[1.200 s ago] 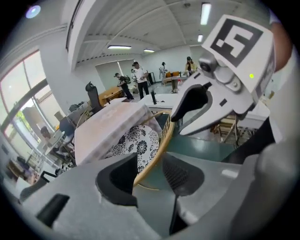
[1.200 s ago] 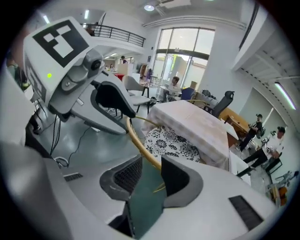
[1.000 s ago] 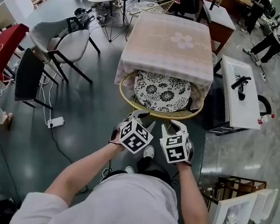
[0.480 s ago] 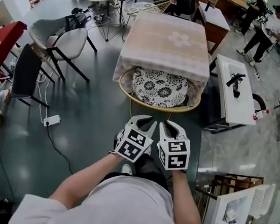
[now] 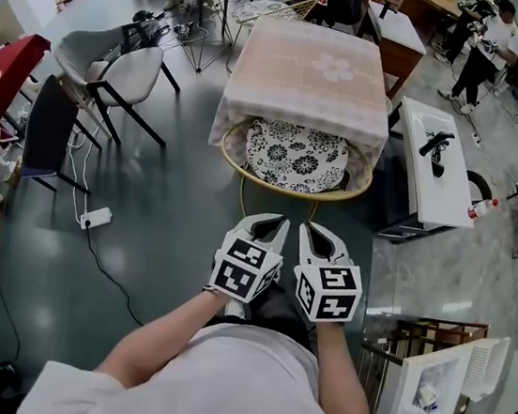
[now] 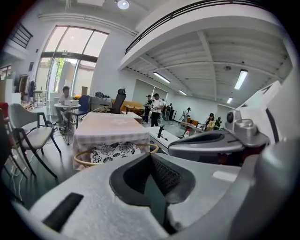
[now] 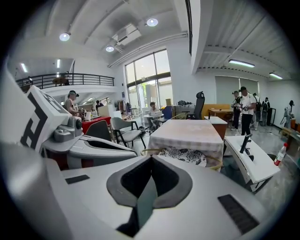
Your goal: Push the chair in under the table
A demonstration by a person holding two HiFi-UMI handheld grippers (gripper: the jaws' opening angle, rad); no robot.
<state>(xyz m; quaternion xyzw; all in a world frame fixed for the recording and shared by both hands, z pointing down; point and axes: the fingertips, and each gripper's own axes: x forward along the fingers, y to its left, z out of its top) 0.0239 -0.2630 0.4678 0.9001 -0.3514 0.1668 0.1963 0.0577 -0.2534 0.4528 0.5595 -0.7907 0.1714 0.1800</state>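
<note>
Rattan-rimmed chair [image 5: 296,156]: seen straight ahead of both gripper tips and apart from them, with a strip of bare floor between. Its far part is tucked beneath the cloth's overhang, while the near rim and the black-and-white floral seat are left showing.
Table [image 5: 309,75]: found beyond the chair, covered by a pale pink checked cloth (a flower motif is printed near its middle).
Left gripper [image 5: 276,223]: the jaws are brought together with nothing caught between them. It is held just beside the right one and pointed toward the chair.
Right gripper [image 5: 311,232]: the jaws are likewise closed on nothing, and the chair is not touched.
Floor [image 5: 175,200]: dark and glossy, spread below and ahead of both tips.
White bench [image 5: 438,178]: placed ahead and to the right of the right gripper, beside the table, with a black tool laid on it.
Grey chairs [image 5: 116,74]: set well off to the left of the left gripper.
Power strip [image 5: 96,221]: laid on the floor to the left of the left gripper.
</note>
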